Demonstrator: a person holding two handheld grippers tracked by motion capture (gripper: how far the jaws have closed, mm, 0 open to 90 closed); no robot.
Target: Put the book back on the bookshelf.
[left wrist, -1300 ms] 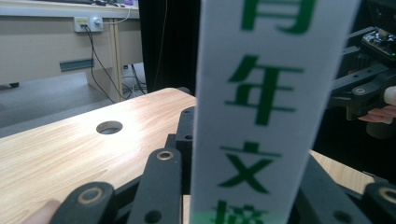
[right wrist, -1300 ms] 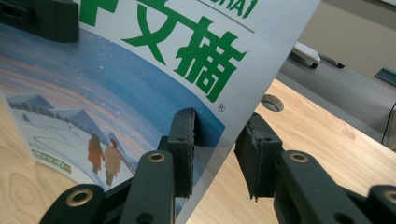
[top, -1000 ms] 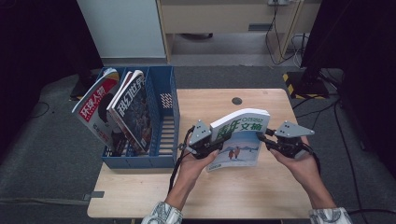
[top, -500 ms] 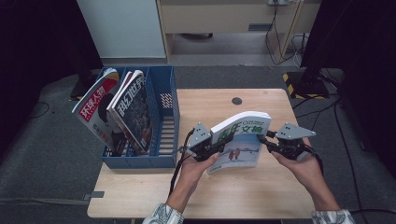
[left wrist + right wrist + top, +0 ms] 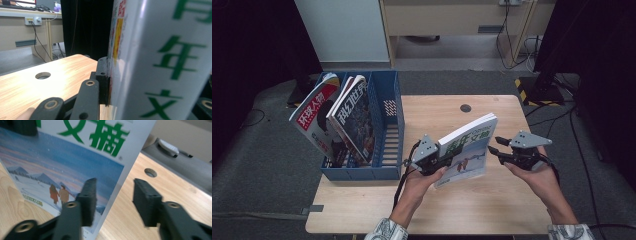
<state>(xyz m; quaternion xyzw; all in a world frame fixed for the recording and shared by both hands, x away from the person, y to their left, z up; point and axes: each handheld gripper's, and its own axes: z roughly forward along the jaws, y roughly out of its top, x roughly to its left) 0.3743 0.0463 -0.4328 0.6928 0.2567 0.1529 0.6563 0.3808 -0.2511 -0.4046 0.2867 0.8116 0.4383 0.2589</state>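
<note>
A thick magazine (image 5: pixel 467 145) with green characters and a snowy cover scene stands tilted on edge above the wooden table (image 5: pixel 492 210). My left gripper (image 5: pixel 433 159) is shut on its spine end; in the left gripper view the spine (image 5: pixel 160 62) sits pressed against the black jaw. My right gripper (image 5: pixel 495 145) hangs at the magazine's right edge. Its jaws have just been opening, and in the right gripper view (image 5: pixel 115 200) the edge of the cover (image 5: pixel 62 165) runs between them with neither pad pressing on it.
A blue file rack (image 5: pixel 387 150) stands at the table's left edge, holding a red-titled magazine (image 5: pixel 314 117) and a darker one (image 5: pixel 354 112) in its left compartments. A round cable hole (image 5: pixel 465 108) lies in the tabletop behind the held magazine.
The right gripper's jaws have spread apart and come off the magazine's right edge. The left gripper keeps its hold, and both hands stay where they were.
</note>
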